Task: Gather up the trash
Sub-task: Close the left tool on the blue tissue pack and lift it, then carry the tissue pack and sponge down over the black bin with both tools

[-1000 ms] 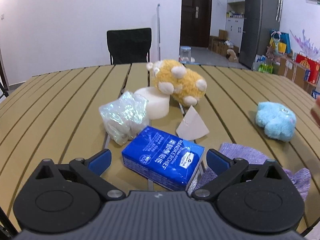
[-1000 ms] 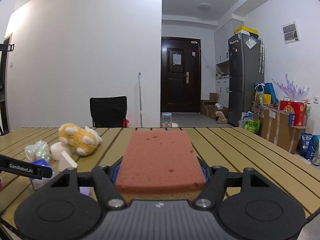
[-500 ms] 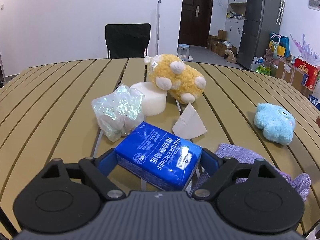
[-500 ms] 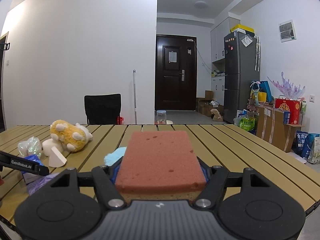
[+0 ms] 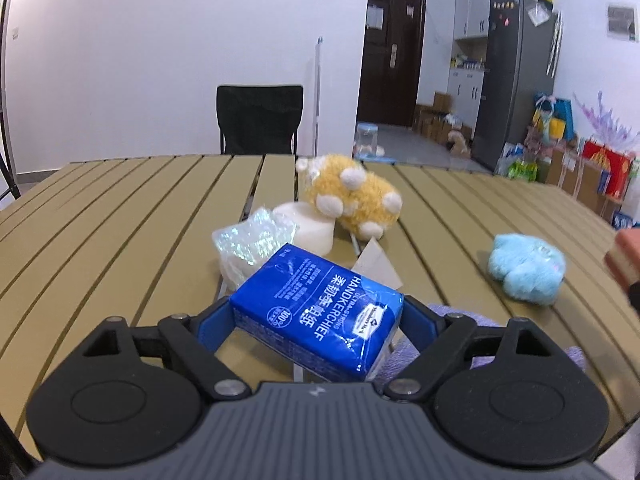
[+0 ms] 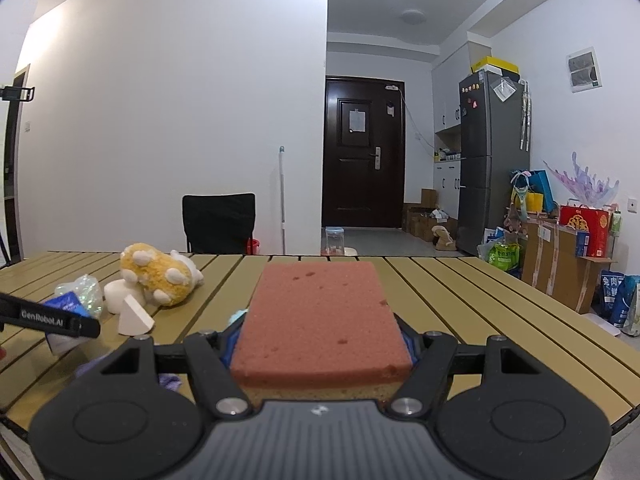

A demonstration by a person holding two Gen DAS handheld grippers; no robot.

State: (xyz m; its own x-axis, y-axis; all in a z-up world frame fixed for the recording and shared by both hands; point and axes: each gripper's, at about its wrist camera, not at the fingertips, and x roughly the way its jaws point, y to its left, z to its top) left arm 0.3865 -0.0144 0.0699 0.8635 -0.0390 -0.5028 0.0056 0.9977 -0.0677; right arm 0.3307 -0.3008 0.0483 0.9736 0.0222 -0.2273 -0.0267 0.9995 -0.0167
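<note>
left gripper [image 5: 316, 312] goes from wide open, jaws standing clear either side of blue tissue pack [image 5: 320, 308], to clamped on it, blue pads pressing both short ends. Pack now lifted off the slatted table [image 5: 120, 216], tilted, near end raised; before it lay flat on the slats. Left view sits higher and looks less steeply down, more wall and door showing. Edge of the sponge [image 5: 624, 260] now enters at left view's right border. In right view the pack [image 6: 66, 302] now appears raised behind the left gripper's finger.
</note>
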